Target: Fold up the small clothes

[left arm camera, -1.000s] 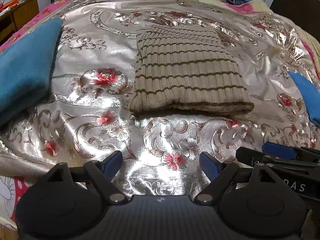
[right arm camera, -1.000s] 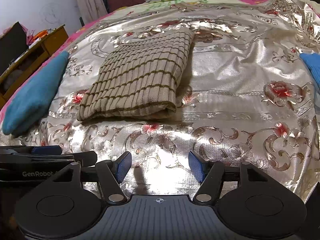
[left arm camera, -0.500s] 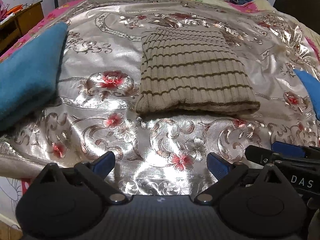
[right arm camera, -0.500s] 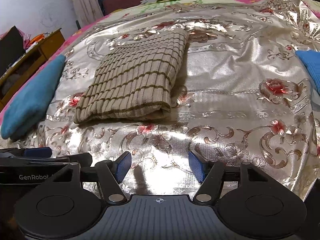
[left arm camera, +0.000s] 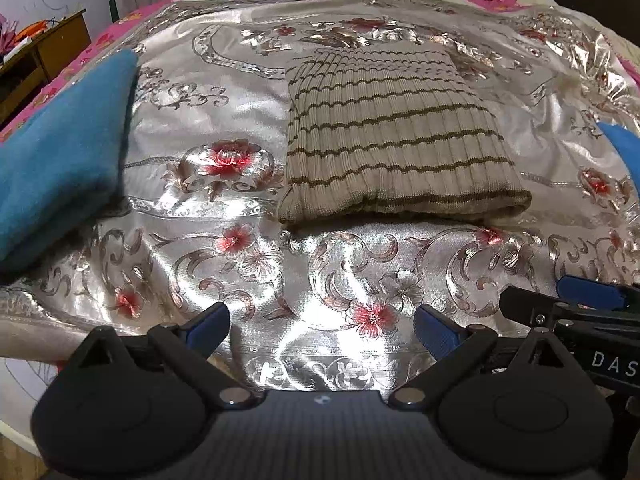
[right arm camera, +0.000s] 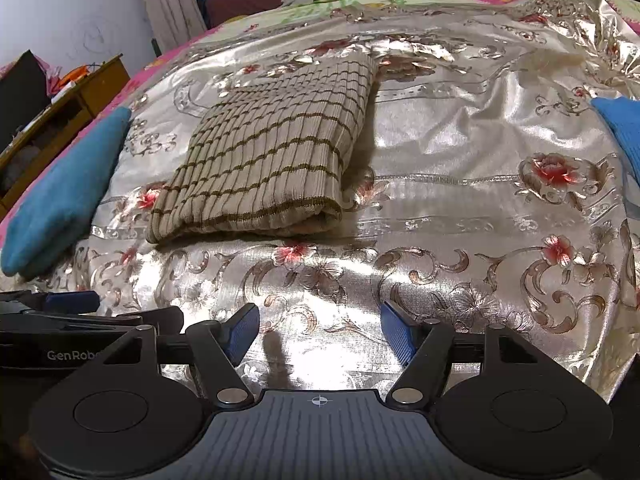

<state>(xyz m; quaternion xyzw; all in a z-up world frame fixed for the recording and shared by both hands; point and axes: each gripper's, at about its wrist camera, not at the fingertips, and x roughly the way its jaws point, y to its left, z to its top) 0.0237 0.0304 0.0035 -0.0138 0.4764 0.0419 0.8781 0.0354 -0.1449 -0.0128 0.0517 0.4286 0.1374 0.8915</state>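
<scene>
Across the shiny floral bedspread (left arm camera: 248,120), which filled both views, the folded striped knit (left arm camera: 396,140) lay flat near the middle, well ahead of both grippers and touching neither. From the left gripper (left arm camera: 322,326) it sat ahead and a little to the right; from the right gripper (right arm camera: 320,330) it sat ahead and to the left, so the knit lay roughly between the two lines of sight, and neither hand looked plainly nearer. Its rounded fold edge faced the grippers, its ribs ran away from them, and its long axis was hard to judge under the fisheye bend. A blue cloth (left arm camera: 60,152) lay at the left edge, well apart from the knit, and another blue piece (right arm camera: 620,132) was cut off at the right edge, so its shape and whether it was folded could not be told. The left gripper's jaws stood spread wide with only bedspread between them. The right gripper's jaws were opening, likewise holding nothing. Each gripper showed only in part at the edge of the other's view. How many layers the knit had underneath stayed hidden.
</scene>
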